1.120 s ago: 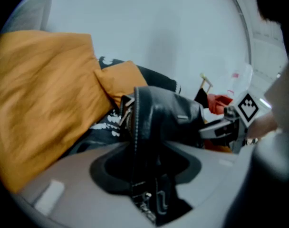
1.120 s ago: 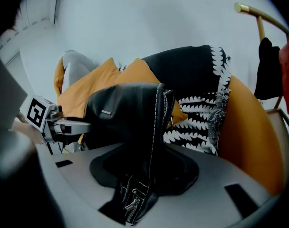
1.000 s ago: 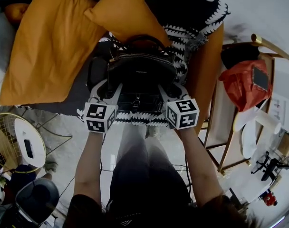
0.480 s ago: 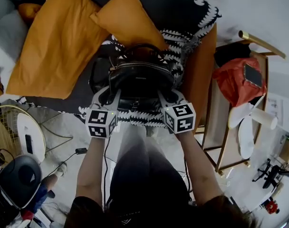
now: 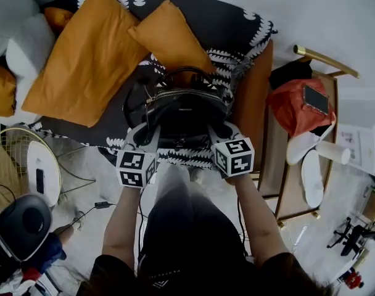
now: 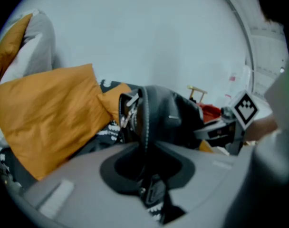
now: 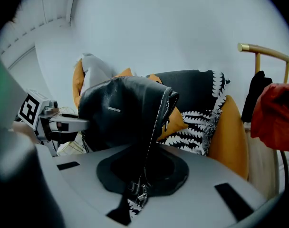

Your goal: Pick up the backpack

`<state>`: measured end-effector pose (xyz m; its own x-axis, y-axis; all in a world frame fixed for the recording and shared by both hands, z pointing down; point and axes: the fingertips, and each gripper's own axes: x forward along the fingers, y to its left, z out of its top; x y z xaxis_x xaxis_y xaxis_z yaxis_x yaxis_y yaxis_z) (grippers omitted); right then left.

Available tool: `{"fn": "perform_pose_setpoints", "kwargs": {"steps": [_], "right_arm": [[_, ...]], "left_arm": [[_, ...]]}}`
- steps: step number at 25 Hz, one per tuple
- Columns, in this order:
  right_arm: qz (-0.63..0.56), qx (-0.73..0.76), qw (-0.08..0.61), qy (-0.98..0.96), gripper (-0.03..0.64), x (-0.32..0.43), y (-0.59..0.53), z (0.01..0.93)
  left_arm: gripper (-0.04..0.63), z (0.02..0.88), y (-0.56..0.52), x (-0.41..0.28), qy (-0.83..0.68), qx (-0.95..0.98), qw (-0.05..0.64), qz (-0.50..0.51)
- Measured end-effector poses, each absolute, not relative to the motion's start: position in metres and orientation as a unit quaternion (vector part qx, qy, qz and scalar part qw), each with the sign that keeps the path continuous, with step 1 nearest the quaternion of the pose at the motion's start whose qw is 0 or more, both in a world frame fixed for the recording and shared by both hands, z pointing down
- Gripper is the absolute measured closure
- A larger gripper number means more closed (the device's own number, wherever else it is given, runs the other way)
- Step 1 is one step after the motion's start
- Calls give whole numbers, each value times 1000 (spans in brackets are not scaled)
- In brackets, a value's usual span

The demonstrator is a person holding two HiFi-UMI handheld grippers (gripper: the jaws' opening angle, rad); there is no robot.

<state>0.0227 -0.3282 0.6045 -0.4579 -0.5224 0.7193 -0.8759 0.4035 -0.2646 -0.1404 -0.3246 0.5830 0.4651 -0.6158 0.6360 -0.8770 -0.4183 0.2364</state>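
The black leather backpack hangs just above the front edge of the sofa, its handle arching over the top. My left gripper grips its left side and my right gripper its right side. In the left gripper view the backpack has its stitched side seam running down between the jaws of the left gripper, which are closing on it. In the right gripper view the backpack has its edge and a strap buckle pinched in the right gripper, whose jaws are also closing.
Two orange pillows lie on the sofa's black and white blanket behind the backpack. A wooden rack with a red bag stands to the right. A fan and a dark helmet sit on the floor at the left.
Both grippers have risen together with the backpack, lifting it from the sofa's front. Their jaws have drawn tighter on its sides.
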Motion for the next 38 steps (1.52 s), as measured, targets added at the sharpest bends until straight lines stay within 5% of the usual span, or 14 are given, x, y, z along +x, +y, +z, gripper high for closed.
{"fn": "perform_pose_setpoints", "kwargs": {"steps": [38], "right_arm": [[230,476,154,-835,591,25,-306,380]], "left_arm": [[529,366,-298,-139,-502,835,166,156]]}}
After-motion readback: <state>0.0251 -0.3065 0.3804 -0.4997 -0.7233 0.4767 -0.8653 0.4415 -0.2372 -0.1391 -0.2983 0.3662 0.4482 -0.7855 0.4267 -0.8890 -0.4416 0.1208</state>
